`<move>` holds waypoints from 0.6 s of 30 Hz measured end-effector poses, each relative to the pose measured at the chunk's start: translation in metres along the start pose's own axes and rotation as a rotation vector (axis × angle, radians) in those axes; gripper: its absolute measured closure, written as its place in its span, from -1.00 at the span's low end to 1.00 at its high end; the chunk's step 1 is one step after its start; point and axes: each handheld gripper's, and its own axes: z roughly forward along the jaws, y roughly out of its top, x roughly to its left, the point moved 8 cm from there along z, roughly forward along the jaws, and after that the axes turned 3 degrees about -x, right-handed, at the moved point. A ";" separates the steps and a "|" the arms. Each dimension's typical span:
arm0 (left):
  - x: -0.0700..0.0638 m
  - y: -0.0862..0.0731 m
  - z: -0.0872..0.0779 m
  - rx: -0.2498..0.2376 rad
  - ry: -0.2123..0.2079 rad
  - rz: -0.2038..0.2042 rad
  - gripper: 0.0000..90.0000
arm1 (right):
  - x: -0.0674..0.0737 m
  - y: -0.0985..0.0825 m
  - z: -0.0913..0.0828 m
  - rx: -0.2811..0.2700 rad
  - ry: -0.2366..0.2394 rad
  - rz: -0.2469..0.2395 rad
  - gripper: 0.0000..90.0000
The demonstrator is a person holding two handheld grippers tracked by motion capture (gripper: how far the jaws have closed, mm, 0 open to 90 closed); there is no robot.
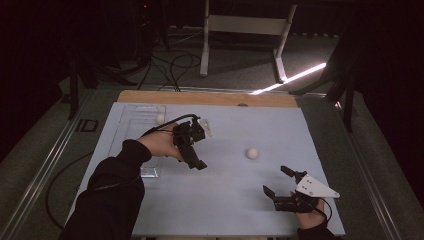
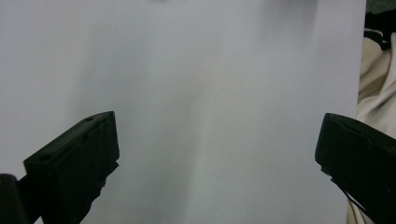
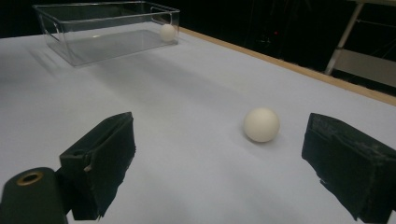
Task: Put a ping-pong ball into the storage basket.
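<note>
White balls are the things in work here, and I count two of them. One ball [image 1: 252, 153] lies free on the pale sheet that covers the table [image 1: 225, 210], a little right of the middle. The second ball [image 1: 160, 119] is already inside the clear plastic box [image 1: 125, 125], in its far corner; the box stands near the far left corner of the table. The right gripper view shows this same ball [image 3: 167, 32] resting against the transparent wall of the box [image 3: 70, 51]. I judge that the work is to collect the balls into the box, so one is done and one remains.

There are two grippers, one in each hand. The right gripper [image 1: 279, 181] is near the front right corner of the table, its jaws wide apart and holding nothing. It points toward the free ball [image 3: 261, 124], which sits on the sheet between the two jaws in its own view but a bit ahead of them, not touching. This looks like an approach for a grasp.

The left gripper [image 1: 195, 162] is held above the sheet just beside the box, pointing down, jaws also spread and empty. Probably it simply waits there, out of the way.
</note>
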 end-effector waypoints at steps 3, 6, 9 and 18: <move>-0.001 0.004 0.001 -0.004 0.005 0.004 -0.98 | 0.000 0.000 0.000 -0.002 0.002 -0.006 -0.79; -0.003 0.009 0.004 -0.008 -0.003 0.007 -0.98 | 0.000 0.000 0.000 -0.002 0.000 -0.007 -0.79; -0.004 0.013 0.006 -0.009 -0.008 0.010 -0.98 | 0.000 0.001 -0.001 -0.003 0.001 -0.003 -0.79; -0.007 0.027 0.012 -0.013 -0.011 0.021 -0.98 | 0.000 0.000 -0.001 -0.001 -0.002 0.002 -0.79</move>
